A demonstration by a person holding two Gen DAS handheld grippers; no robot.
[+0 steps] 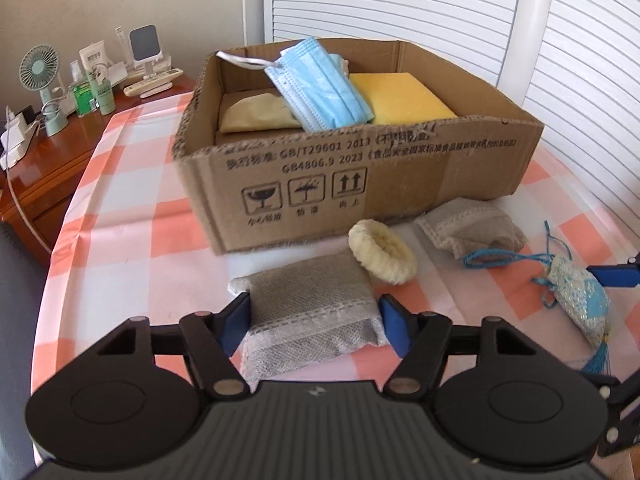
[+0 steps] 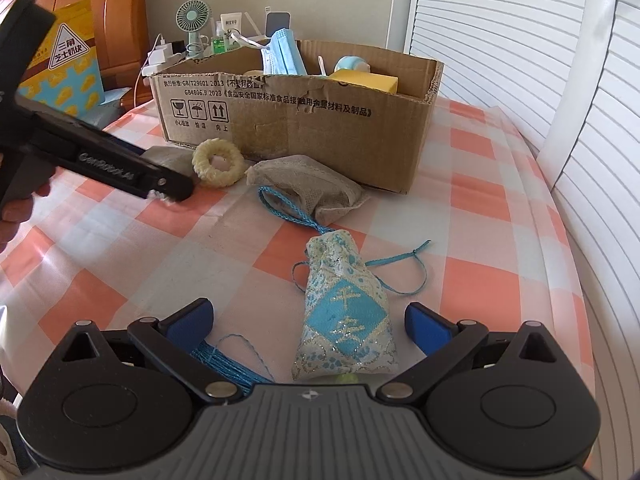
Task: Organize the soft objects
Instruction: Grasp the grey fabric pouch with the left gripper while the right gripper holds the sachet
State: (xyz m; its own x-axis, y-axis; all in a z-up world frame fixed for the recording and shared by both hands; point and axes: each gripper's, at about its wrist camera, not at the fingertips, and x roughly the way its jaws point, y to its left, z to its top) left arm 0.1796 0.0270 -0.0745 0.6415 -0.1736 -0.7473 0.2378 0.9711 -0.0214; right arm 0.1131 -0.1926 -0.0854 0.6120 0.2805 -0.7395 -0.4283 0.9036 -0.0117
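Left wrist view: left gripper (image 1: 314,320) is spread wide, its 2 blue pads straddling the near grey mesh pouch (image 1: 310,308) that lies flat on the checked tablecloth (image 1: 132,216); the left pad looks to be touching the pouch edge, the right pad is just beside it, no squeeze visible yet. Behind the pouch sit a cream woven ring (image 1: 382,254), touching its far corner, and a 2nd grey pouch (image 1: 470,228) close to the front wall of the cardboard box (image 1: 360,172). Box already holds a blue face mask (image 1: 318,88), a yellow sponge (image 1: 400,98) and a tan cloth item (image 1: 256,114). Blue patterned sachet (image 1: 578,300) lies to the right with a blue fingertip of the other tool just beside it. Right wrist view: right gripper (image 2: 308,324) is also spread wide, pads well clear on either side of the sachet (image 2: 344,312), gripping nothing; the sachet's cord (image 2: 280,208) trails toward the 2nd pouch (image 2: 308,188), its tassel (image 2: 228,364) lies under the left finger. Step in hand, as I judge it: close on both items and move them into the box. For the pouch, close slowly across the middle so the fabric bunches between the pads rather than sliding out. For the sachet, grip the filled body, lift straight up, and watch that the cord does not drag the pouch behind it.
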